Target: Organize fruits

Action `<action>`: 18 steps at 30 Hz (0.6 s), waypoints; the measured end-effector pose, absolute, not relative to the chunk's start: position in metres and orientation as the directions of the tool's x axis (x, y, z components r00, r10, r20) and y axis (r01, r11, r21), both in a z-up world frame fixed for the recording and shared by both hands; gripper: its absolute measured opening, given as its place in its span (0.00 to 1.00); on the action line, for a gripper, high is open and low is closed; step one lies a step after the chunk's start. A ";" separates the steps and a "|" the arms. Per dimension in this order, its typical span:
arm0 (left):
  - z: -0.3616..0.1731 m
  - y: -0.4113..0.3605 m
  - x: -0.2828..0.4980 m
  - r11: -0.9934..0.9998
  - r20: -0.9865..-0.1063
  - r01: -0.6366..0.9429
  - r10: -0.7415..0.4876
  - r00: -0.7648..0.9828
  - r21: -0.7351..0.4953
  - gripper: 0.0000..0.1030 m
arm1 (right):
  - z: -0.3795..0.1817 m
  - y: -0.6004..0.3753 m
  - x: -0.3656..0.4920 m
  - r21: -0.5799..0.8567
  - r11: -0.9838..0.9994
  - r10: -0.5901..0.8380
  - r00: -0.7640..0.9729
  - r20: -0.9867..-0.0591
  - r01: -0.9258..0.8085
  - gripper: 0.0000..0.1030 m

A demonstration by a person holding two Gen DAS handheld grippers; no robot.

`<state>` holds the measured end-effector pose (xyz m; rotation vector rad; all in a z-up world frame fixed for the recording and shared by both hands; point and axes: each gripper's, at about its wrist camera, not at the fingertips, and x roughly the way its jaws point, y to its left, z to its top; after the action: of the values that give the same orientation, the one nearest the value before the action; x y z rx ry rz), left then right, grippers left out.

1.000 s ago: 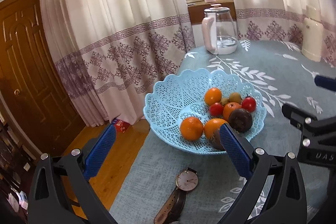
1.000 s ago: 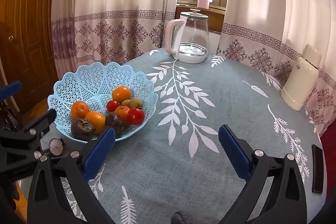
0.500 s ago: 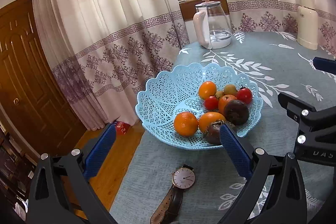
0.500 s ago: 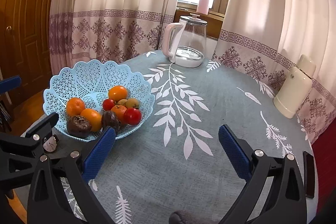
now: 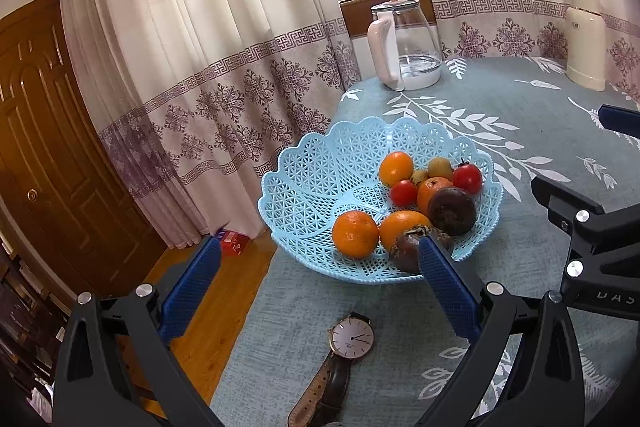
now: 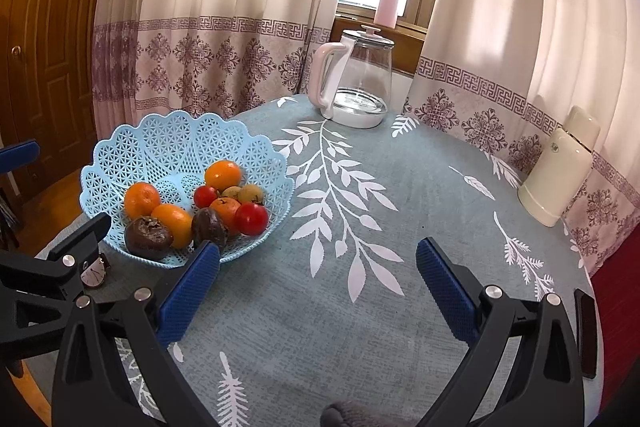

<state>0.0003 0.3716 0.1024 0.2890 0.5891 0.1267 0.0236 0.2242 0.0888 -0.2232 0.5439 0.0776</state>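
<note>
A light blue lattice basket (image 5: pixel 316 187) (image 6: pixel 168 143) sits near the table's left edge and holds several fruits: oranges (image 5: pixel 355 234) (image 6: pixel 222 175), red tomatoes (image 5: pixel 466 178) (image 6: pixel 251 219), two dark brown fruits (image 5: pixel 451 211) (image 6: pixel 148 232) and small yellow-green ones (image 6: pixel 250 193). My left gripper (image 5: pixel 316 269) is open in front of the basket, with nothing between its blue pads. My right gripper (image 6: pixel 318 265) is open too, over bare cloth to the right of the basket. Each gripper's black frame shows at the edge of the other's view.
A wristwatch (image 5: pixel 348 343) (image 6: pixel 94 271) lies in front of the basket near the table edge. A glass kettle (image 5: pixel 404 47) (image 6: pixel 356 79) stands at the back, a cream flask (image 5: pixel 585 47) (image 6: pixel 560 171) at the right. A dark phone (image 6: pixel 584 331) lies at the table's right rim.
Both grippers have shifted slightly, so the basket sits a little differently in each view. Both stay open and the fruits have not moved.
</note>
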 end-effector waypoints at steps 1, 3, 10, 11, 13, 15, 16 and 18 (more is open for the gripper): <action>0.102 0.372 0.000 0.952 -0.529 -0.035 0.200 0.825 0.305 0.97 | 0.088 0.224 0.024 -0.189 0.973 0.014 0.853 -0.522 -0.132 0.95; 0.102 0.372 0.000 0.952 -0.530 -0.034 0.199 0.825 0.305 0.97 | 0.088 0.224 0.024 -0.189 0.973 0.011 0.852 -0.523 -0.128 0.95; 0.099 0.372 0.001 0.952 -0.533 -0.034 0.200 0.822 0.305 0.97 | 0.087 0.224 0.024 -0.199 0.973 -0.002 0.855 -0.518 -0.118 0.95; 0.099 0.372 0.001 0.951 -0.533 -0.033 0.200 0.822 0.306 0.97 | 0.086 0.224 0.025 -0.200 0.973 -0.003 0.855 -0.519 -0.118 0.95; 0.100 0.372 0.001 0.951 -0.533 -0.032 0.199 0.822 0.306 0.97 | 0.085 0.224 0.025 -0.201 0.973 -0.005 0.854 -0.520 -0.117 0.95; 0.099 0.372 0.001 0.951 -0.533 -0.032 0.199 0.822 0.306 0.97 | 0.085 0.223 0.025 -0.202 0.972 -0.006 0.854 -0.520 -0.116 0.95; 0.099 0.372 0.001 0.951 -0.533 -0.032 0.199 0.822 0.307 0.97 | 0.085 0.224 0.026 -0.203 0.972 -0.007 0.854 -0.521 -0.116 0.95; 0.099 0.372 0.001 0.951 -0.533 -0.033 0.200 0.822 0.306 0.97 | 0.085 0.223 0.025 -0.204 0.972 -0.007 0.854 -0.521 -0.116 0.95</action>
<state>0.0013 0.3721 0.0994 0.2921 0.5951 0.1256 0.0254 0.2234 0.0846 -0.2325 0.5462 0.0576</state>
